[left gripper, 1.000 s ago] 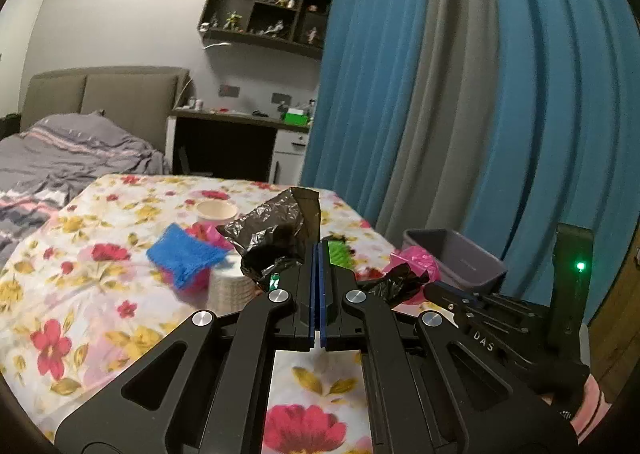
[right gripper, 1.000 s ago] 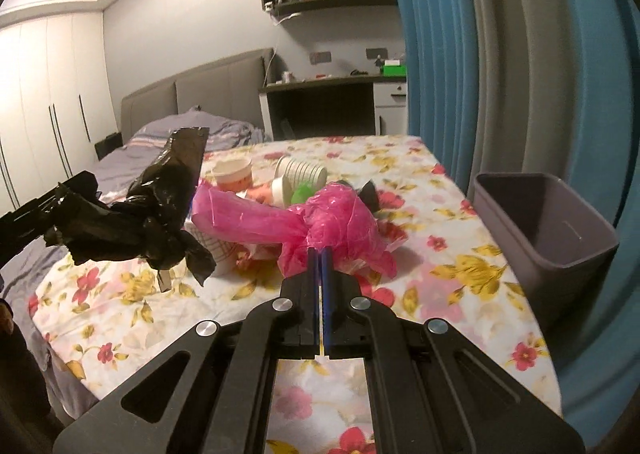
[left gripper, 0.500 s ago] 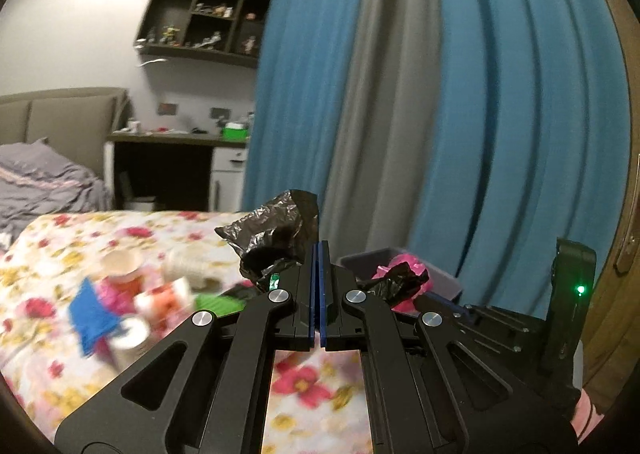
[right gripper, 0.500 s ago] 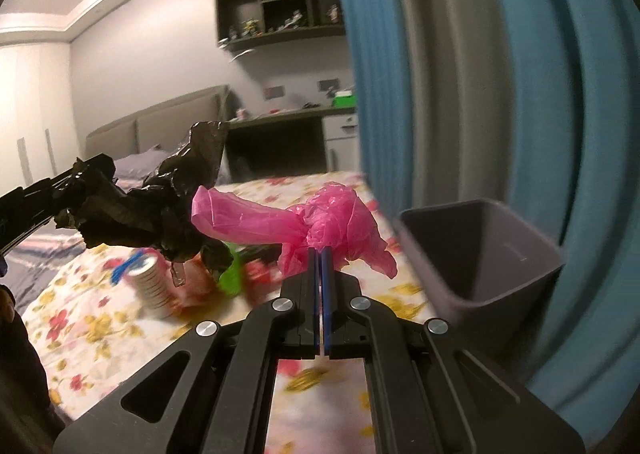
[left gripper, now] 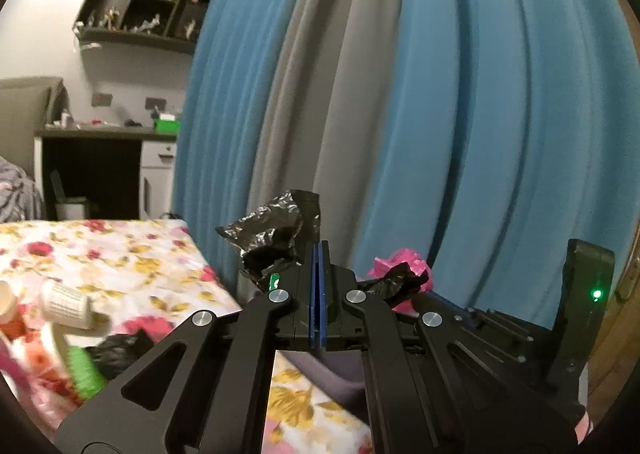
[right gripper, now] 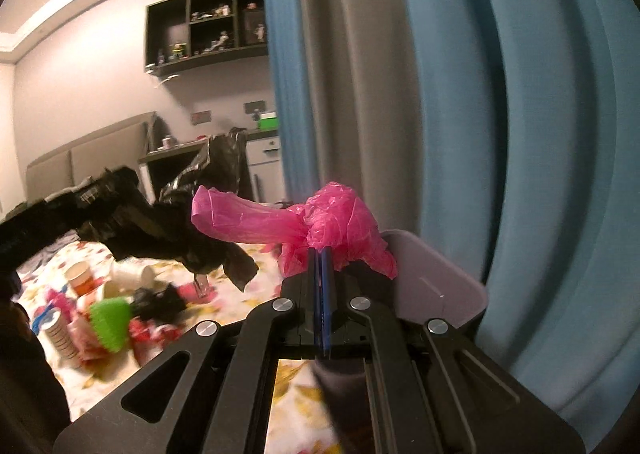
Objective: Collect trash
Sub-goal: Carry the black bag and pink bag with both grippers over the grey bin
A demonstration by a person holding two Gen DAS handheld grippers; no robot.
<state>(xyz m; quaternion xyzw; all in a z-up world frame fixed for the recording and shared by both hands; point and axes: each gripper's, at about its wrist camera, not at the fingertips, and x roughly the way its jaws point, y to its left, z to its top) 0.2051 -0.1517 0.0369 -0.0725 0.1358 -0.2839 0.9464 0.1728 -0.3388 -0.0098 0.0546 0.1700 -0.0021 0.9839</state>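
Note:
My left gripper [left gripper: 318, 252] is shut on a crumpled black plastic bag [left gripper: 276, 238], which sticks up to the left of its tips. My right gripper [right gripper: 320, 256] is shut on a pink plastic bag [right gripper: 332, 214] that bulges above its fingers, a loose tail reaching left. Both are held in the air at the table's right end. The grey bin [right gripper: 440, 282] stands just beyond and below the right gripper, against the curtain. In the left wrist view the pink bag [left gripper: 400, 262] shows to the right. In the right wrist view the black bag [right gripper: 180, 242] hangs at the left.
On the floral tablecloth [left gripper: 120, 262] lies a pile of trash: paper cups [right gripper: 60, 326], a green spiky thing [right gripper: 110, 320], another black bag [right gripper: 160, 300]. Blue and grey curtains [left gripper: 440, 94] fill the right side. A desk [left gripper: 100, 134] and a wall shelf stand at the back.
Both grippers have swung to the right, away from the trash pile and toward the curtain and the grey bin. Each keeps its bag. The bin now sits close under the right gripper.

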